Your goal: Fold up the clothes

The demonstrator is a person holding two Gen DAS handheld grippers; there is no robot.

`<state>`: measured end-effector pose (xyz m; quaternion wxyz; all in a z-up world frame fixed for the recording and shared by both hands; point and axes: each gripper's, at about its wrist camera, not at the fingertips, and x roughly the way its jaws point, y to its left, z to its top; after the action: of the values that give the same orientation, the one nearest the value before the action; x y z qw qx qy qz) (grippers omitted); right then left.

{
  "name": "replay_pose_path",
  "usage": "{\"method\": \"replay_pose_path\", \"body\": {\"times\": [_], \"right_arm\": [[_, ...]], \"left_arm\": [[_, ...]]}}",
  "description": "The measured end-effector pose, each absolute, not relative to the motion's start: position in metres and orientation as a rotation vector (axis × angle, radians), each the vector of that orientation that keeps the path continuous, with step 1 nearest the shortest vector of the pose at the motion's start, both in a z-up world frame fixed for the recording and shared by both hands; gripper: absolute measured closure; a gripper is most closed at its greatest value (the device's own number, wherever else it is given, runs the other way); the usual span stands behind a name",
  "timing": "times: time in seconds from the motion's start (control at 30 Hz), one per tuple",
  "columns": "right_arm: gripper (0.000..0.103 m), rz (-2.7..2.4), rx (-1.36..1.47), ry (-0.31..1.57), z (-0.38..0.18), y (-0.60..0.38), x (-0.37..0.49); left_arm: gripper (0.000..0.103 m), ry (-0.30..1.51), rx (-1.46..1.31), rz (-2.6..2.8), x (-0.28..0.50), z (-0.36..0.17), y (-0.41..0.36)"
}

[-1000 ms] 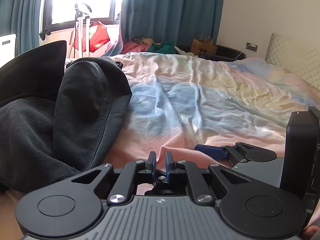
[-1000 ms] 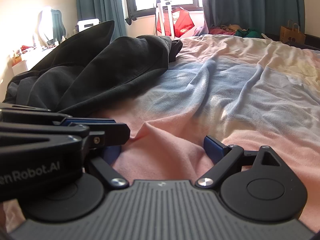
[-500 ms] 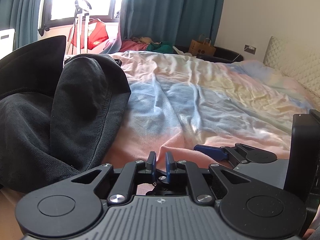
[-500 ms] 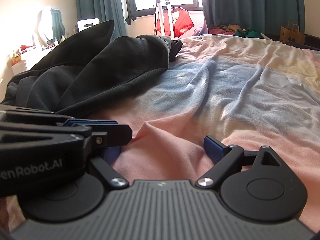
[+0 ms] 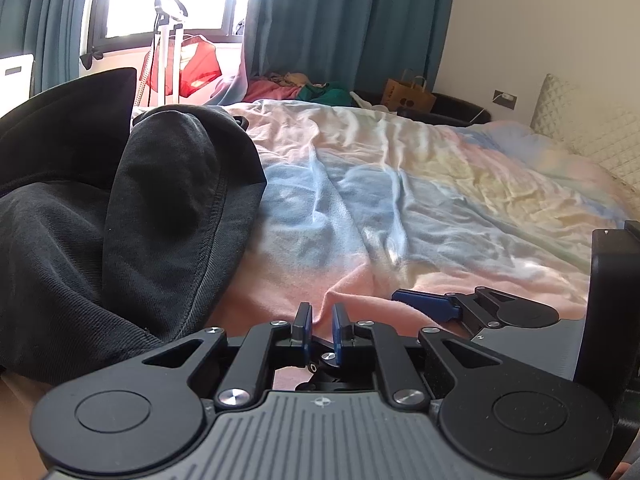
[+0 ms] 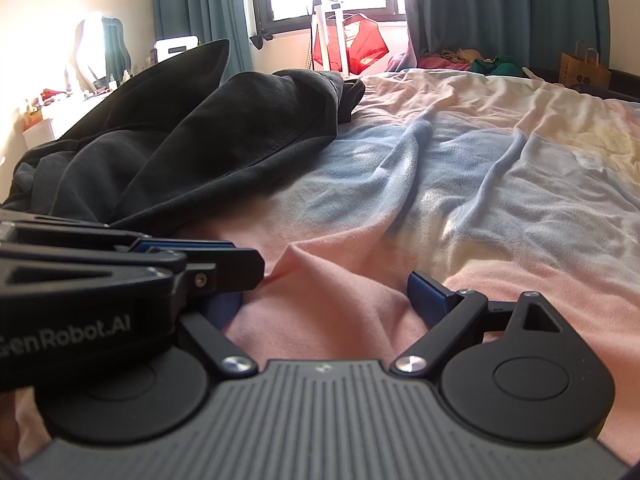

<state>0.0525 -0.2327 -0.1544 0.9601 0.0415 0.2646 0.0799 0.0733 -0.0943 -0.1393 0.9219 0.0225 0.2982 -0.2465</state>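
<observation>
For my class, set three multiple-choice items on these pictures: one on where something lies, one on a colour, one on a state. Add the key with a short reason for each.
1. Where does the dark garment lie, seen from the left gripper?
A) to its left, on the bed
B) to its right, by the headboard
C) hanging from the curtain

2. What colour is the blanket directly in front of the right gripper?
A) green
B) pink
C) black

3. How do the right gripper's jaws stand?
A) shut on the dark garment
B) shut on nothing
C) wide open

Key:
1 A: the left wrist view shows it heaped at the left side.
2 B: pink cloth fills the space in front of that gripper.
3 C: the jaws stand far apart with only blanket between them.
</observation>
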Motion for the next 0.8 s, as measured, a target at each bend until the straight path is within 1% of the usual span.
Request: {"method": "replay_pose_path", "body": {"times": [0.4, 0.73, 0.8], "right_arm": [[0.012, 0.162, 0.086, 0.537, -0.1545, -0.2327, 0.053], [0.011, 0.162, 0.076, 0.537, -0.1548, -0.2317, 0.0538], [0.01, 0.163, 0.069, 0.54, -0.1566, -0.2301, 0.0558]], "left_arm": [[0.092, 0.611, 0.048, -0.503, 0.0737, -0.1396, -0.0942], [0.089, 0.615, 0.048, -0.501, 0.0747, -0.1404, -0.0909], [0.092, 0.615, 0.05, -0.499, 0.0749, -0.1421, -0.0898]]}}
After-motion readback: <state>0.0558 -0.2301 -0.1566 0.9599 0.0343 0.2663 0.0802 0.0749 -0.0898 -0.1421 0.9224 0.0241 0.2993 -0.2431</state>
